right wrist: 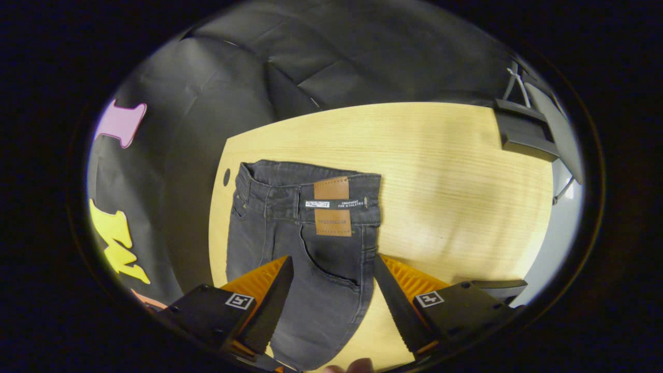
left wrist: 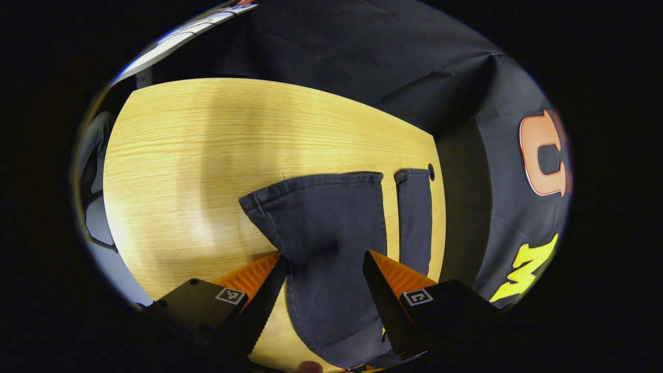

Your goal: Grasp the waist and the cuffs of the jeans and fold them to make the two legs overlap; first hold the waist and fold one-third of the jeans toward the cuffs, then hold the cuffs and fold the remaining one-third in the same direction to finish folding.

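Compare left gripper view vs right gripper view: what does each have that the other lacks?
Left gripper view: the cuffs of the jeans, two leg ends lying apart, with the left hand-held gripper open over them. Right gripper view: the waist with its leather patch, the right hand-held gripper open above it, and a dark bracket at the table edge. Both: the dark jeans flat on the wooden table.

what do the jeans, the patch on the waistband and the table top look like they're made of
Jeans: dark grey denim, matte and slightly faded, with stitched seams and belt loops.
Patch: tan, probably leather or an imitation, smooth with a stitched edge; a dark strip crosses it.
Table: light wood grain, likely veneer or laminate, with a soft sheen from the lamp glare.
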A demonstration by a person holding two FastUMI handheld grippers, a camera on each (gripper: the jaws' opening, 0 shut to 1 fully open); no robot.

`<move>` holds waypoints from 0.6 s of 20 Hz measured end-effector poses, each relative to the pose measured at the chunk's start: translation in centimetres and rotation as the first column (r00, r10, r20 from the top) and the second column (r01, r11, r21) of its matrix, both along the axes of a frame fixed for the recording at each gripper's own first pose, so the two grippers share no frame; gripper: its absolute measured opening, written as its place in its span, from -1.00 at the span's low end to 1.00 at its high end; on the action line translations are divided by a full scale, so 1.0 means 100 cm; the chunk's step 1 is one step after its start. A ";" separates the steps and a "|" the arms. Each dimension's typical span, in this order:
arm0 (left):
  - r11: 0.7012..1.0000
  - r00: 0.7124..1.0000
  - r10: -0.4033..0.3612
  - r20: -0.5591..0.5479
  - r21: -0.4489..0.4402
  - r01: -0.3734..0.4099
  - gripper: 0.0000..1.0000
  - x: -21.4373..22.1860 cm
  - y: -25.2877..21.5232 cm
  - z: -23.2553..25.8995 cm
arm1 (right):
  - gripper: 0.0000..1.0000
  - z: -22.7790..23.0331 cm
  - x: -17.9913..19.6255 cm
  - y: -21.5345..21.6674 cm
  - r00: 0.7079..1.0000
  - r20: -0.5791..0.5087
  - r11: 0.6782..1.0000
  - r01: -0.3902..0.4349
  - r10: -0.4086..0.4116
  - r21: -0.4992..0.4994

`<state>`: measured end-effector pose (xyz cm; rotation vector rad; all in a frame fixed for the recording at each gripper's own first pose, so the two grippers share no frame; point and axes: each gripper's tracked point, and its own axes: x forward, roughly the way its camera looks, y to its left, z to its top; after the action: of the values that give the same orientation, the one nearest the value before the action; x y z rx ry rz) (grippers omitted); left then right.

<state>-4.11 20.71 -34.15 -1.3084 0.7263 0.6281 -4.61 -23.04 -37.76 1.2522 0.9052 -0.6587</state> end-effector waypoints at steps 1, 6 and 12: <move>1.000 1.000 -0.007 0.001 0.003 0.007 0.89 0.002 -0.001 -0.001 | 0.84 0.001 -0.001 0.000 1.000 -0.006 1.000 -0.008 0.007 -0.008; 0.999 0.998 -0.050 -0.027 0.022 0.050 0.74 0.011 -0.005 -0.005 | 0.32 -0.007 -0.008 0.000 0.995 -0.092 0.997 -0.046 0.040 -0.061; 0.998 0.997 -0.060 -0.047 0.012 0.060 0.33 0.014 -0.006 -0.009 | 0.15 -0.014 -0.007 0.001 0.983 -0.167 0.994 -0.085 0.073 -0.062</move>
<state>-2.72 20.12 -35.02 -1.2583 0.7951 0.6156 -5.29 -22.94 -39.18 1.1068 1.0546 -0.7318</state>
